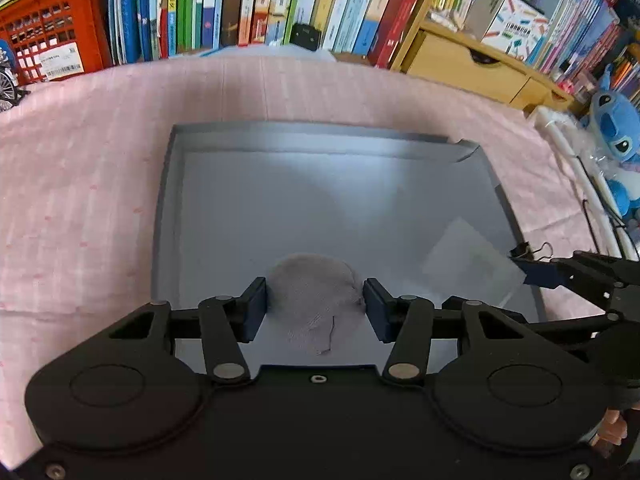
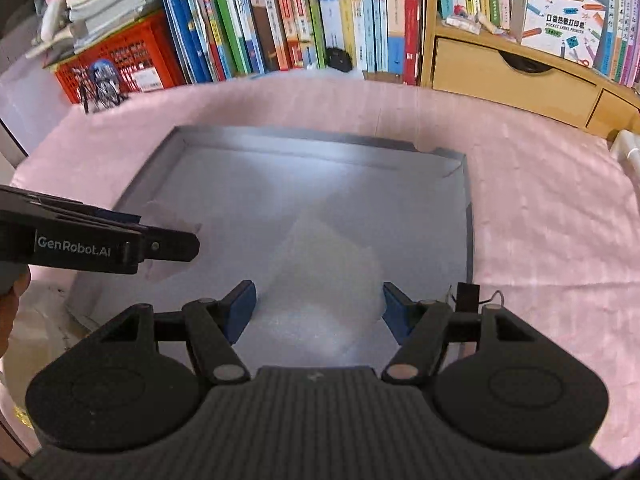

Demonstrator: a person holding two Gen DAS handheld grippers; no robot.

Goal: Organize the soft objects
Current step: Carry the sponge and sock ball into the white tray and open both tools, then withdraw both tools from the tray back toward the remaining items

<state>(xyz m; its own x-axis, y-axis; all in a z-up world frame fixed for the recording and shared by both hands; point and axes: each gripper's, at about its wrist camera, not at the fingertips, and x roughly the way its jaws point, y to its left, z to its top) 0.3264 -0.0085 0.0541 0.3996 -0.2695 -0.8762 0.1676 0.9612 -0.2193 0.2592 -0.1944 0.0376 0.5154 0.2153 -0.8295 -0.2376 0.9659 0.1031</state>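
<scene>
A shallow grey box [image 1: 168, 200] lies on a pink cloth. In the left wrist view a grey knitted soft piece [image 1: 316, 296] lies on the box floor near its front edge. My left gripper [image 1: 315, 308] is open, with its fingers either side of the piece, touching or nearly touching it. A white foam sheet [image 2: 320, 280] lies in the box's right part; it also shows in the left wrist view [image 1: 468, 260]. My right gripper [image 2: 319, 312] is open above the foam sheet, holding nothing. The box rim also shows in the right wrist view [image 2: 469, 232].
A row of books [image 1: 280, 0] stands behind the pink cloth [image 1: 80, 200]. A red crate [image 1: 52, 32] is at the back left, a wooden drawer unit [image 1: 472, 64] at the back right. A blue plush toy [image 1: 616, 120] sits at the right. A binder clip [image 1: 532, 249] is on the box's right edge.
</scene>
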